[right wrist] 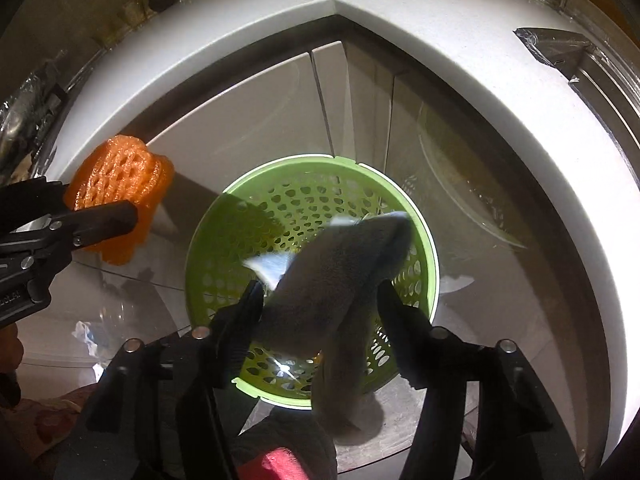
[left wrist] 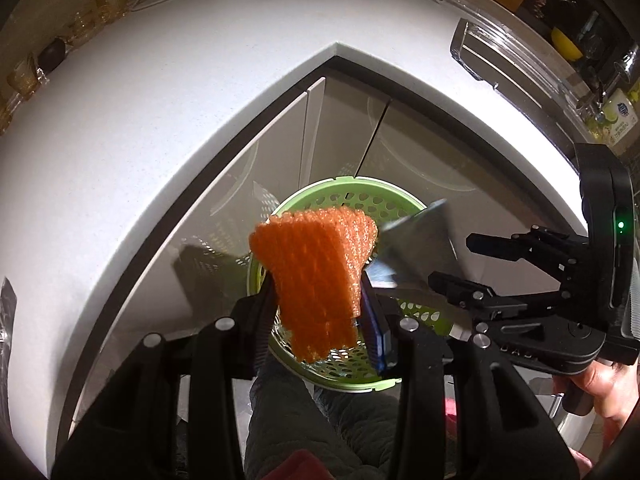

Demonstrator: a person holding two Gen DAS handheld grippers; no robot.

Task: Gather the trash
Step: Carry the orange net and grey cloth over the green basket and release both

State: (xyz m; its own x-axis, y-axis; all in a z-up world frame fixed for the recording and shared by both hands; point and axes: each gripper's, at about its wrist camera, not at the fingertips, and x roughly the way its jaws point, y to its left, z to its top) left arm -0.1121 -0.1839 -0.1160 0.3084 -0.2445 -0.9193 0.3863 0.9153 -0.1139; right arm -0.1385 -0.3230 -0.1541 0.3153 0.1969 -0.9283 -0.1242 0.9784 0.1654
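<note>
your right tool (right wrist: 320,304) stands spread, and a blurred grey wrapper (right wrist: 332,280) lies between its fingers above the green perforated basket (right wrist: 430,240). at left, your left tool (right wrist: 94,222) grips orange foam netting (right wrist: 120,184) below the white worktop (right wrist: 500,92).

basket (right wrist: 430,240) lay below and ahead of both claws | foam net (left wrist: 316,276) sat between left claw's fingers | wrapper (right wrist: 332,280) between right claw's fingers, above basket

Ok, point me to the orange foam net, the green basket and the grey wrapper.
orange foam net (left wrist: 320,276), left wrist view, middle of the mesh.
green basket (right wrist: 312,168), right wrist view, far rim.
grey wrapper (right wrist: 336,280), right wrist view, middle.
</note>
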